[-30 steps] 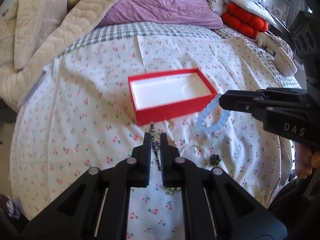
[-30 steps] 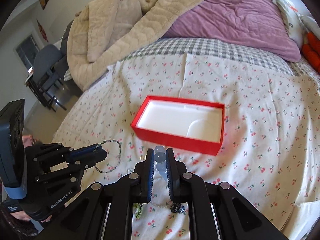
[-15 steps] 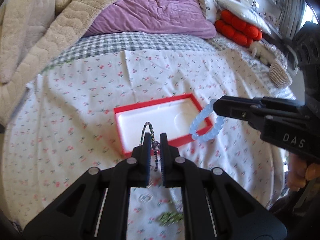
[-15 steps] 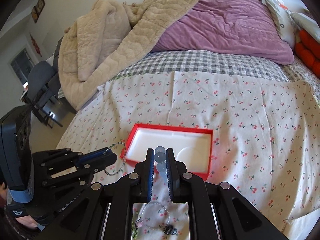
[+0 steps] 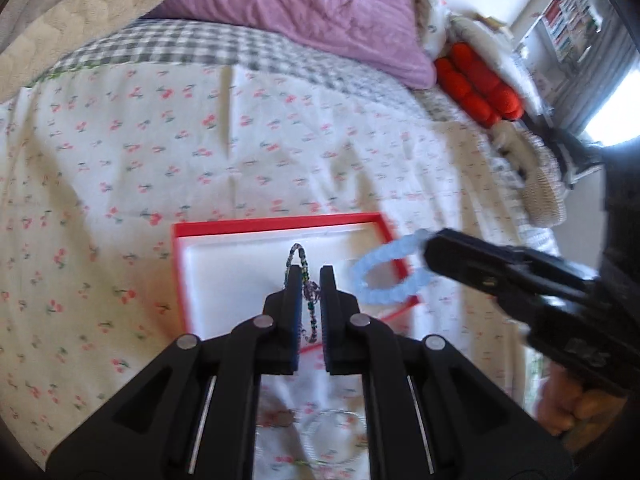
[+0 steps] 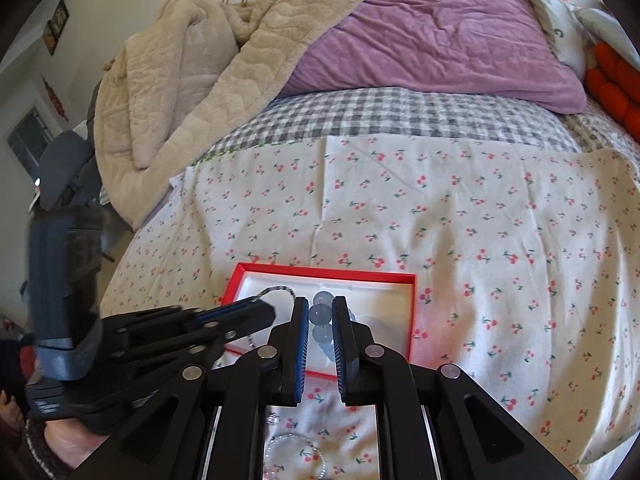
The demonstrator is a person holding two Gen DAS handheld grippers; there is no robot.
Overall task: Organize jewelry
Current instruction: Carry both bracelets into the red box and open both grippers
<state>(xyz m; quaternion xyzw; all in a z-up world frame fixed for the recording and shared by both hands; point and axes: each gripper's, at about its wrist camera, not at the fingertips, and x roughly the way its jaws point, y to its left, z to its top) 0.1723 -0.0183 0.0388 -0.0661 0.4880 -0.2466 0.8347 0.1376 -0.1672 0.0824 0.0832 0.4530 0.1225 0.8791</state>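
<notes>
Left gripper (image 5: 310,278): jaws closed on a thin dark beaded bracelet (image 5: 301,264), its loop standing up toward 12 o'clock past the fingertips. Red box (image 5: 276,223) lies directly beneath and ahead, long axis running 9 to 3 o'clock; the loop hangs over the white lining left of centre.

Right gripper (image 6: 321,320): jaws closed on a pale blue bead bracelet (image 6: 321,314), which in the left view hangs over the box's 3 o'clock edge. Judgement: both are over the box; the left sits more squarely above it. Loose pieces remain on the cherry-print sheet (image 6: 460,216) at 6 o'clock.
</notes>
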